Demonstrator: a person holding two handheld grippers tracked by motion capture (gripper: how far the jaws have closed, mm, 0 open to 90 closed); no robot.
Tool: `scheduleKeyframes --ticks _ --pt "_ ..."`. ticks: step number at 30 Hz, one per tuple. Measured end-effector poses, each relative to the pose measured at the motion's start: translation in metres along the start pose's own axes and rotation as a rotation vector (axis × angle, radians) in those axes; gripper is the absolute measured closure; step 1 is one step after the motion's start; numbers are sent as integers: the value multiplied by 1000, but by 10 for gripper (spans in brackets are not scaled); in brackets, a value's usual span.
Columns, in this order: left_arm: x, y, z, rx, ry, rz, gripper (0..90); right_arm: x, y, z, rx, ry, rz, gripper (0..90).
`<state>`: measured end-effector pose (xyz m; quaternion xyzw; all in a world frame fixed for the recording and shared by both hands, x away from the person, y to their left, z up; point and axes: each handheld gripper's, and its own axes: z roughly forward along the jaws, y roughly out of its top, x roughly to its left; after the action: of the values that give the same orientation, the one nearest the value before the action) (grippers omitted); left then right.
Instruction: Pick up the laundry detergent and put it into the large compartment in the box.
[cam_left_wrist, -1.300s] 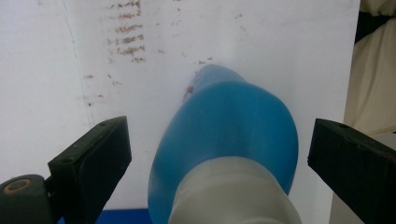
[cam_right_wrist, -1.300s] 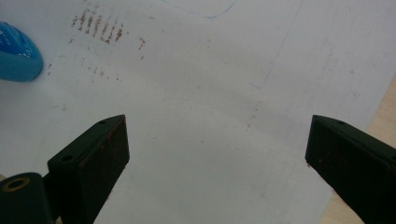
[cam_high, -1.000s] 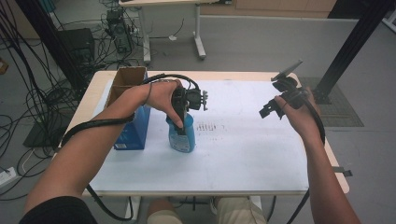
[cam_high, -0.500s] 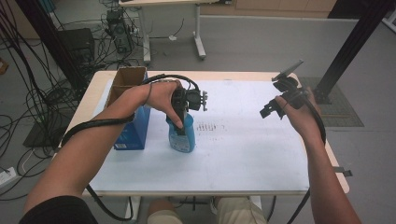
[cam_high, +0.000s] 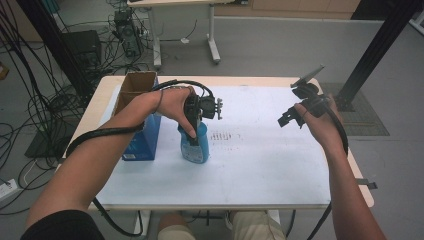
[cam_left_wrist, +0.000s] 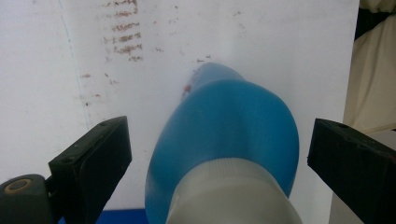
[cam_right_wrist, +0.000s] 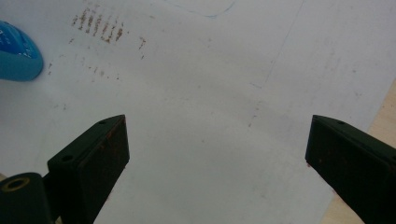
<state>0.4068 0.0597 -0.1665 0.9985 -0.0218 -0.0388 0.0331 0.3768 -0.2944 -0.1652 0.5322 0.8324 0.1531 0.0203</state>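
On white table sheet (cam_high: 260, 165), upright blue bottle (cam_high: 195, 145), white neck, left hand-held gripper (cam_left_wrist: 217, 154) astride

A pale wooden table (cam_high: 107, 87) stands on a grey floor (cam_high: 280, 47). Black cables (cam_high: 30, 100) sprawl at the left, a second desk's white legs (cam_high: 212, 35) stand behind, and a black post (cam_high: 375, 47) rises at right.

No wording can be read anywhere. The blue bottle (cam_high: 196, 145) at the table's centre carries a label too blurred to make out, as does the print on the blue box (cam_high: 142, 142) at left. Rows of brownish marks (cam_high: 224, 135) on the white sheet (cam_high: 260, 165) form no legible characters.
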Motion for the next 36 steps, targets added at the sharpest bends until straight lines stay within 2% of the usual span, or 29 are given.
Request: scheduleKeyframes --ticks 36 --pt "-1 -2 1 1 -3 0 69 3 2 2 3 5 -11 64"
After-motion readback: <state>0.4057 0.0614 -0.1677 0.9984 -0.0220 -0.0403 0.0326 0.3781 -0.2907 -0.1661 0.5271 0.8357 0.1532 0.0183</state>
